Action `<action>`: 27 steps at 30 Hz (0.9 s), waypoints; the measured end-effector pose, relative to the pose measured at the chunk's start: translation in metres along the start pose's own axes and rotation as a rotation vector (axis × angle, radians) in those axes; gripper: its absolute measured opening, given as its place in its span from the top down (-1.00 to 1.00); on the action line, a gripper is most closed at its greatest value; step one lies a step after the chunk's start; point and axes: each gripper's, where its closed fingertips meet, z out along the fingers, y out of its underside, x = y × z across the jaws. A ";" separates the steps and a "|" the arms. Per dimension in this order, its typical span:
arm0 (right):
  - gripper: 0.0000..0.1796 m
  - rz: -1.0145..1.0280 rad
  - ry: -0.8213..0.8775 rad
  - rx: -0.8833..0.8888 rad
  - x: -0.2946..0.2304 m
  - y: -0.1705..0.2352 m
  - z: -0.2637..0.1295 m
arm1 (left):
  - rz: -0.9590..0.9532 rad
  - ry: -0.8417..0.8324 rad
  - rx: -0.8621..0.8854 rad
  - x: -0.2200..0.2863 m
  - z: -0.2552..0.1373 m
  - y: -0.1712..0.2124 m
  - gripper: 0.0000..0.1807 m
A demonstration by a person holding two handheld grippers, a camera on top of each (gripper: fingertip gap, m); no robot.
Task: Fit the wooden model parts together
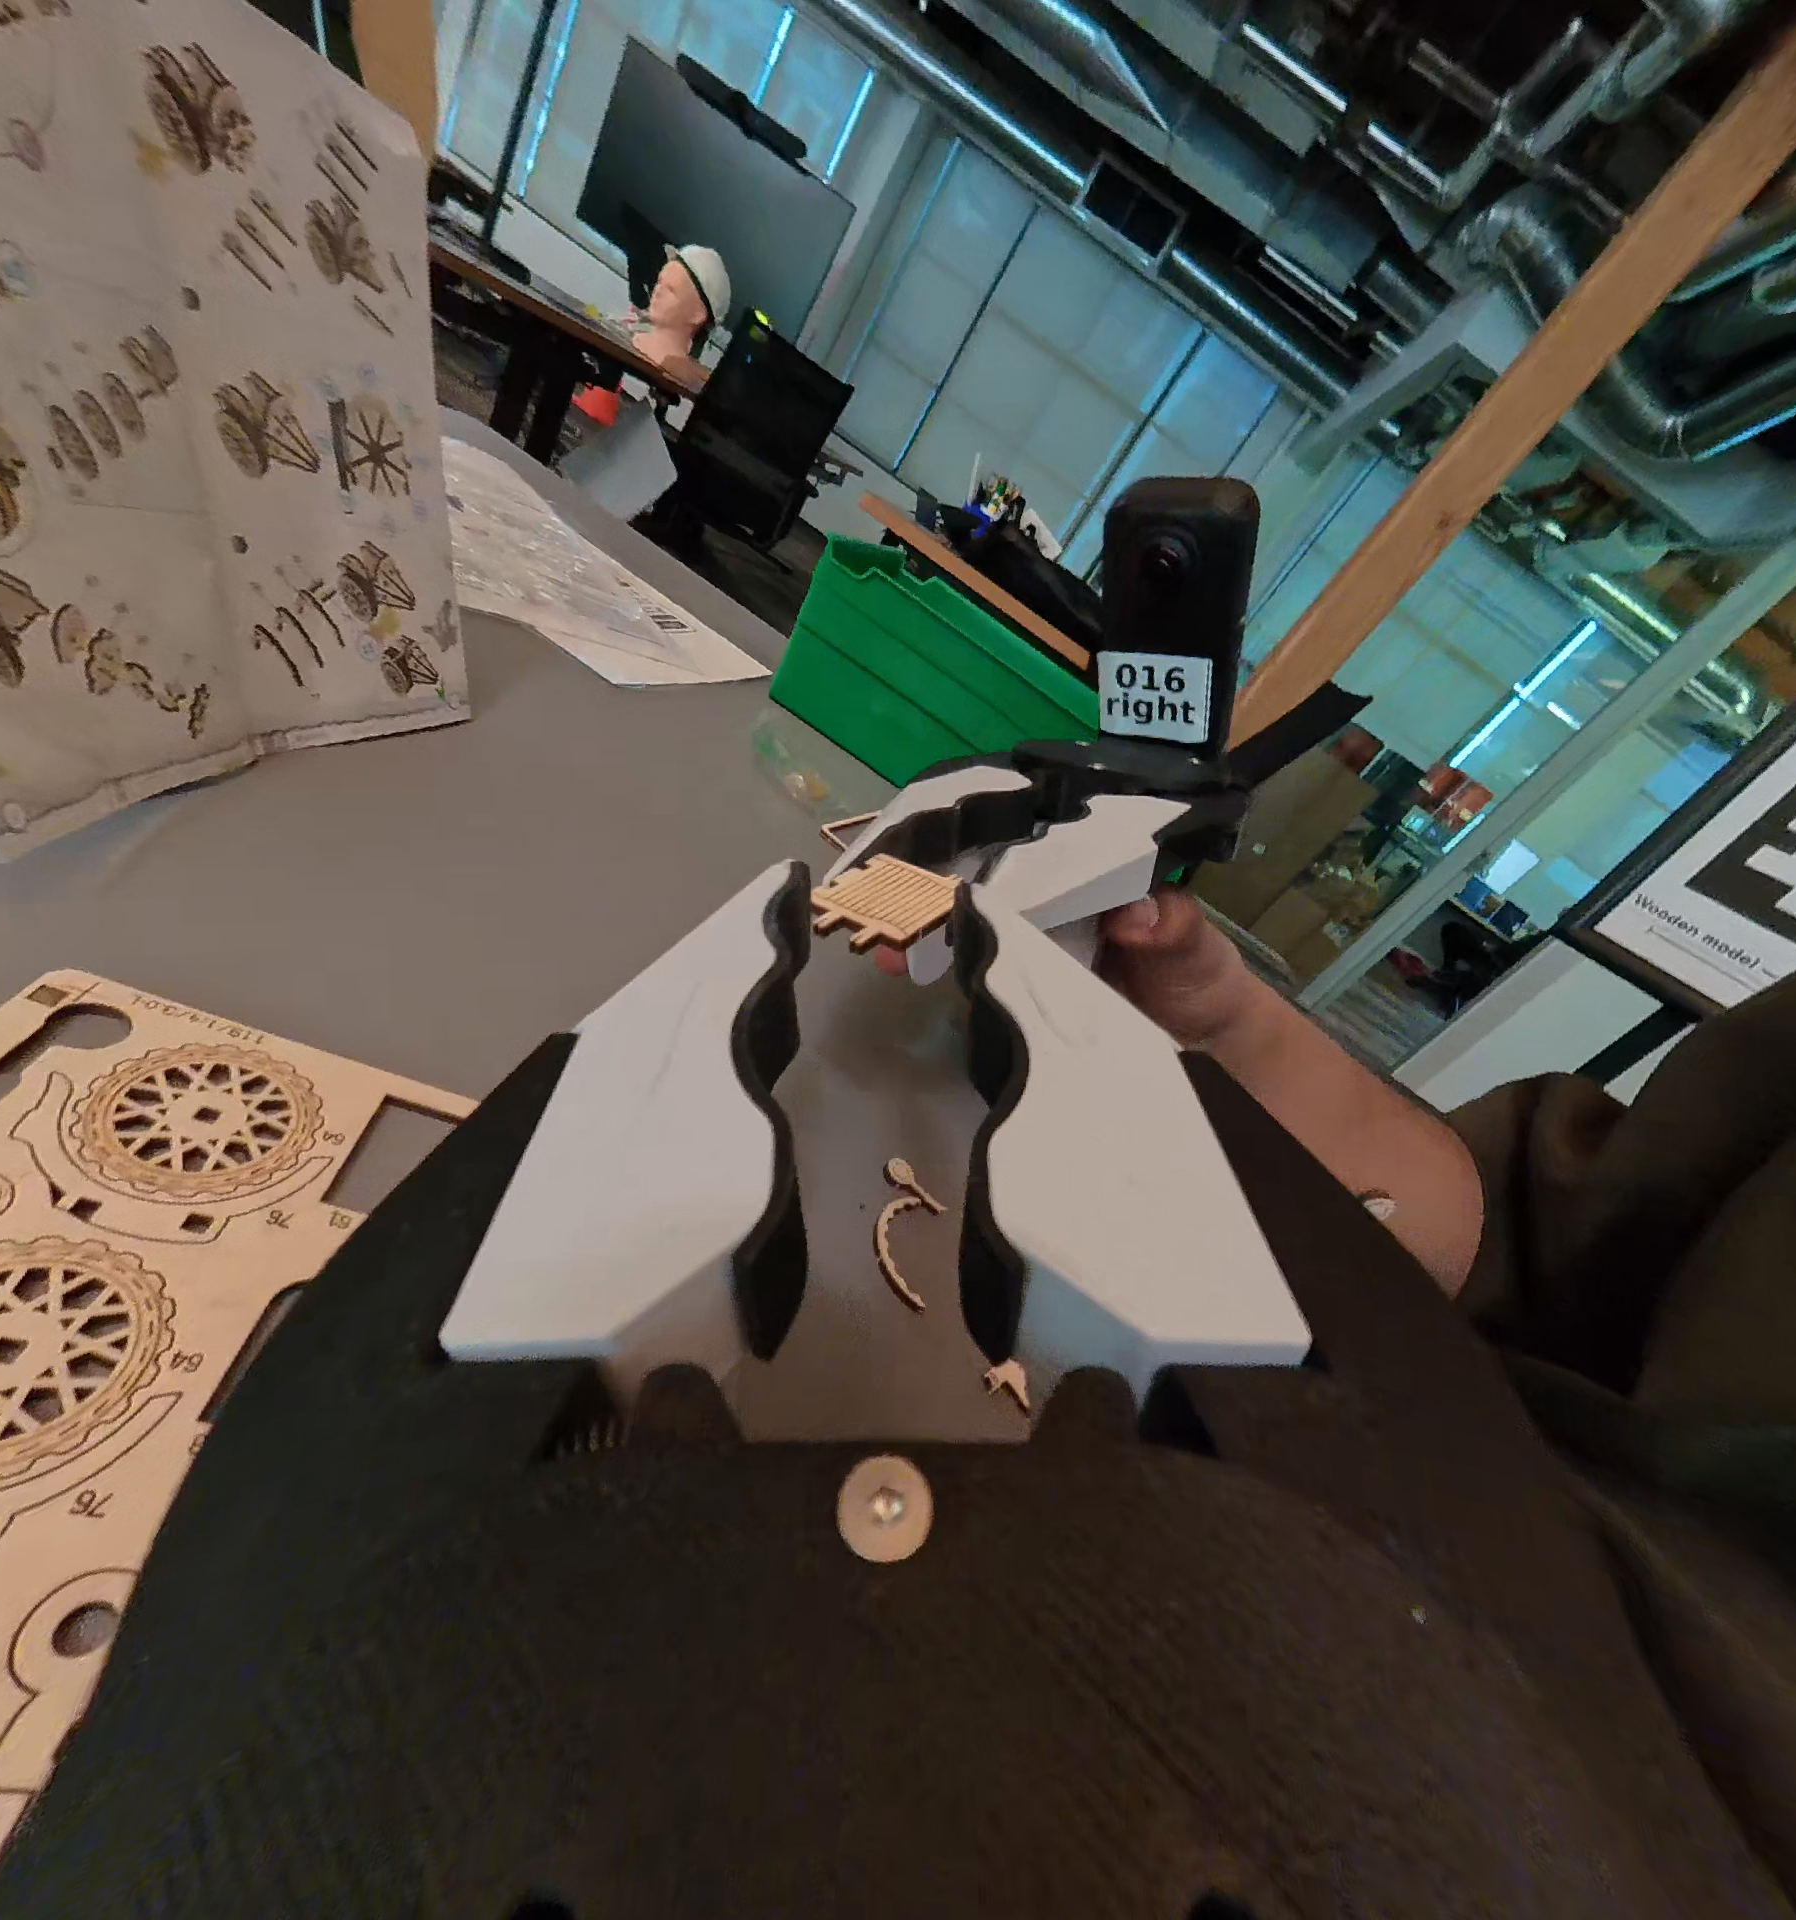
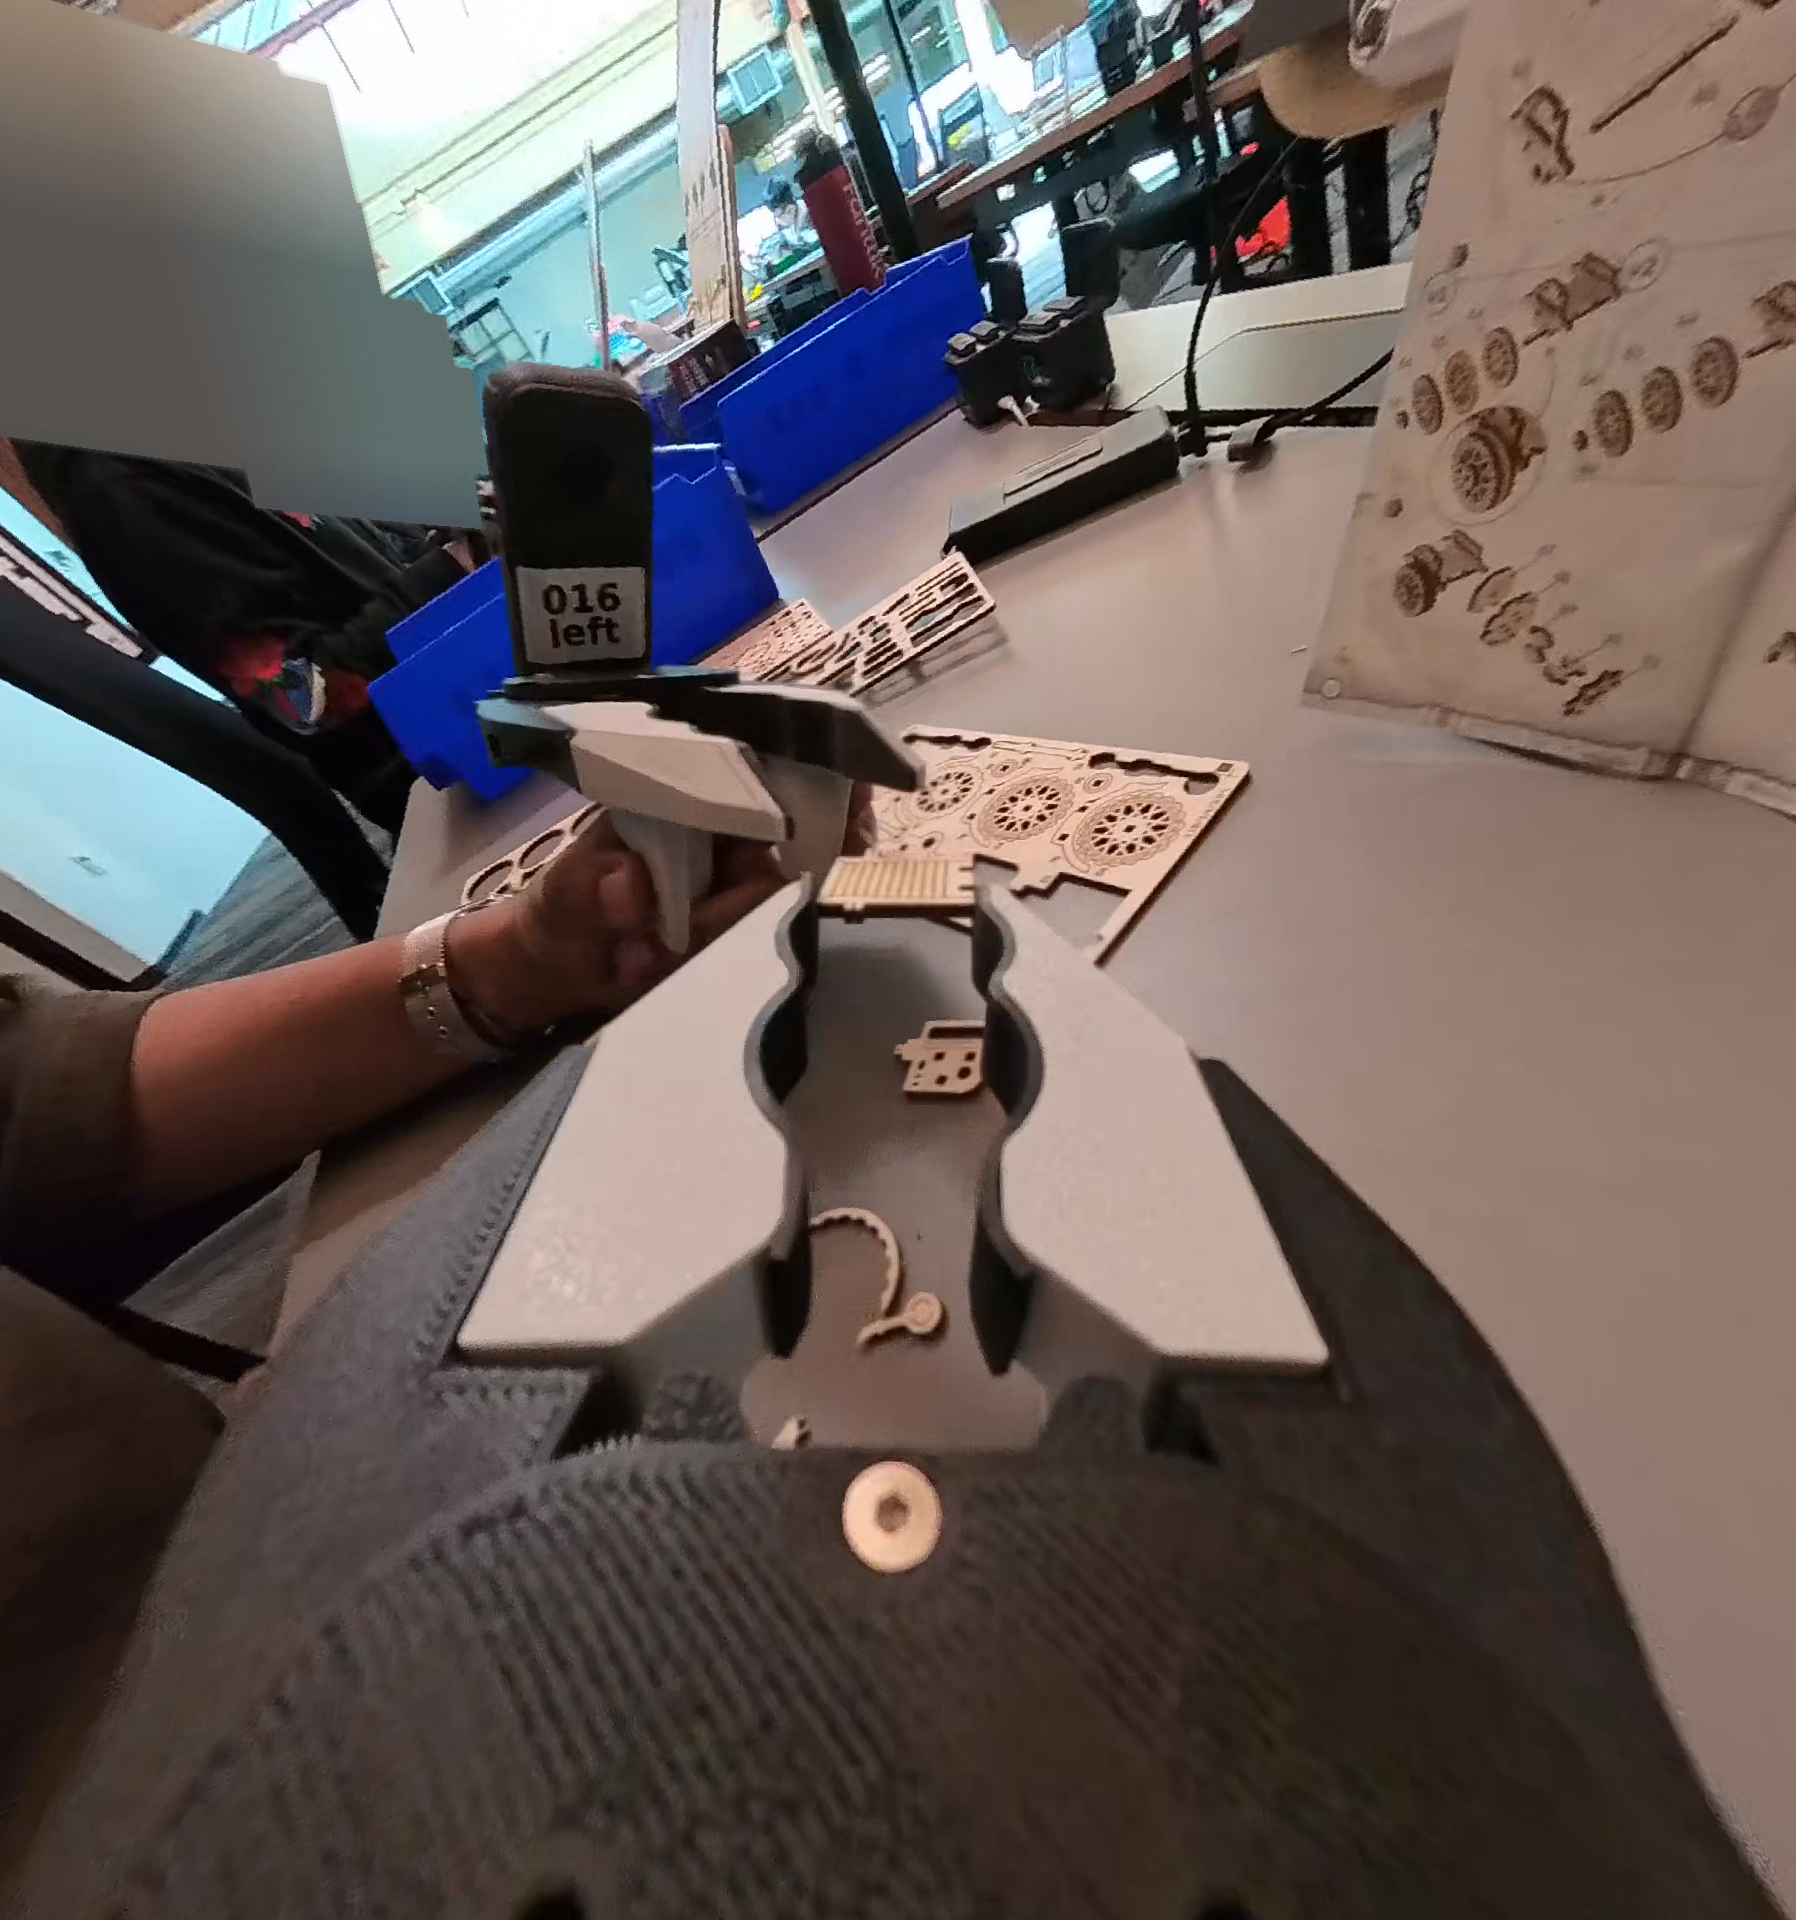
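A small slatted wooden piece (image 1: 883,900) is held above the grey table (image 1: 406,883), between the tips of both grippers. My left gripper (image 1: 878,902) is closed on two of its edges. My right gripper (image 2: 896,896) is closed on the piece (image 2: 899,883) from the other side. The grippers meet at an angle. The right gripper (image 1: 889,916) comes in from the upper right. The left gripper (image 2: 873,805) comes in from the left. Under them lie a curved wooden piece (image 1: 899,1247) and a small perforated piece (image 2: 941,1065).
A laser-cut sheet with wheels (image 1: 146,1195) lies at my left and also shows in the right wrist view (image 2: 1060,810). More sheets (image 2: 873,634) lie beyond. A printed instruction sheet (image 1: 177,395) stands upright. A green bin (image 1: 904,665) and blue bins (image 2: 842,374) line the table edges. Both grippers' tips are close together, under 4 cm apart.
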 end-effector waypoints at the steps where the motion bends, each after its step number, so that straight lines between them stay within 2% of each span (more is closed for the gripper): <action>1: 0.68 0.009 -0.012 -0.004 -0.001 0.001 0.001 | -0.006 0.001 -0.011 0.000 0.001 0.001 0.74; 4: 0.68 -0.009 -0.027 0.013 -0.005 -0.003 0.000 | -0.157 0.037 -0.001 -0.009 0.000 0.001 0.70; 6: 0.68 -0.046 -0.023 0.030 -0.007 -0.006 -0.002 | -0.219 0.110 0.020 -0.006 -0.004 -0.002 0.75; 7: 0.68 -0.059 -0.027 0.037 -0.009 -0.008 -0.002 | -0.216 0.112 0.018 -0.005 -0.004 -0.002 0.81; 19: 0.69 -0.110 -0.001 0.043 -0.009 -0.009 0.000 | -0.185 0.105 -0.127 0.003 0.008 0.020 0.82; 21: 0.69 -0.110 0.007 0.045 -0.008 -0.009 0.000 | -0.194 0.110 -0.107 0.002 0.006 0.017 0.81; 24: 0.69 -0.111 0.014 0.056 -0.007 -0.011 -0.001 | -0.177 0.119 -0.045 0.004 0.002 0.008 0.70; 27: 0.69 -0.096 0.036 0.053 -0.002 -0.010 -0.001 | -0.085 0.080 -0.053 0.007 0.003 0.009 0.57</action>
